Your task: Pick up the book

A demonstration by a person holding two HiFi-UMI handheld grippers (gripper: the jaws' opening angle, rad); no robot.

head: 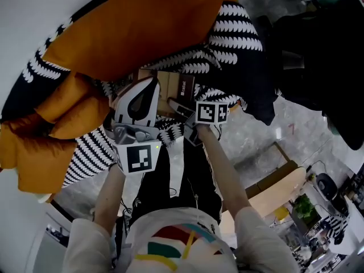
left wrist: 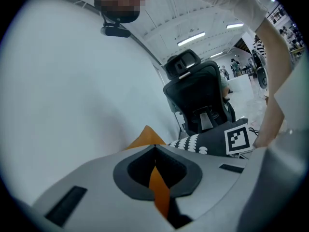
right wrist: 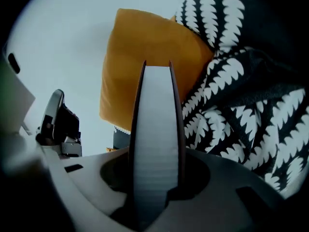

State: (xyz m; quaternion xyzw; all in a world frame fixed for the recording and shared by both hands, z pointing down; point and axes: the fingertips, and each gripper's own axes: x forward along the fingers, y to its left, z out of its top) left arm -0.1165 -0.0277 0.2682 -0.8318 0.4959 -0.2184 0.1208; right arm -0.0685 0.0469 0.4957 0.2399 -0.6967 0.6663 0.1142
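Your head camera looks steeply down; the left tool (head: 151, 83) and right tool (head: 174, 102) cameras look closely along their jaws; all share the orange fabric cushion (head: 142, 27).

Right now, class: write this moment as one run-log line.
phase: grasp | right gripper: fingers shut on book | left gripper: fingers together | backdrop: orange cushion

All three views are dim and fisheye-bent with black corners, ceiling strip lights (left wrist: 190, 38) glow above the office chair (left wrist: 200, 100), and the book (right wrist: 154, 129) right at the lens looks soft.
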